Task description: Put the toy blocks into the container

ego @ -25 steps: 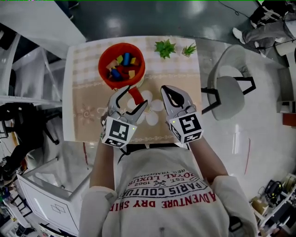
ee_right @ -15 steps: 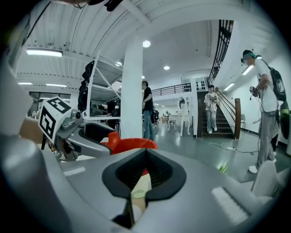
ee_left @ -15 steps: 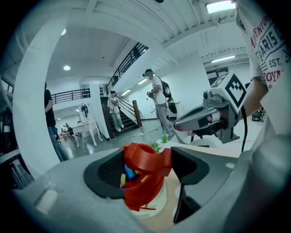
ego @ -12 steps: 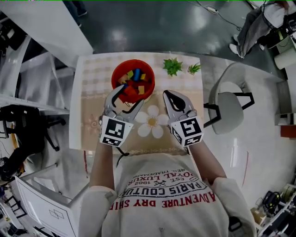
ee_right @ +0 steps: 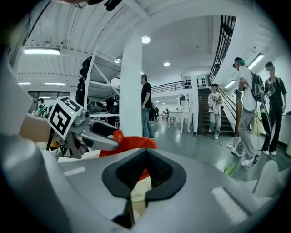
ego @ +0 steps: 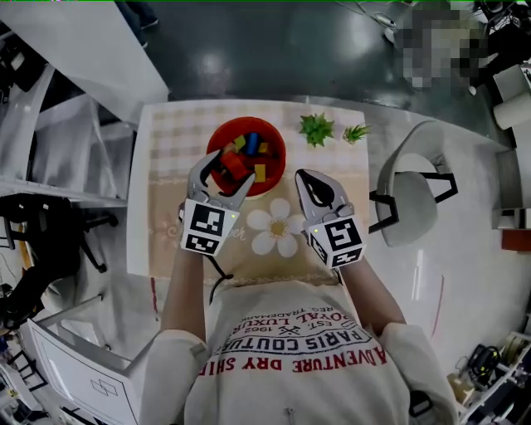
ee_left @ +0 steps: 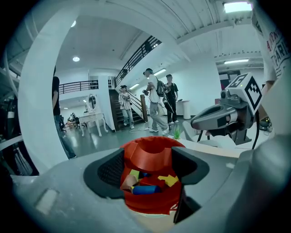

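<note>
Two green plants (ego: 316,129) stand on the table (ego: 166,133) near a white chair (ego: 412,197).

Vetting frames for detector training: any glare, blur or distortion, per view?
Head view: even light, soft glare patches on the dark floor, mosaic patch laid over top right, table sharp. Left gripper view: strong fisheye, dark corners, ceiling lamp blown out, red bucket clear, nearest foreground soft. Right gripper view: same fisheye and vignette, ceiling lamps blown out, nearest foreground soft.
</note>
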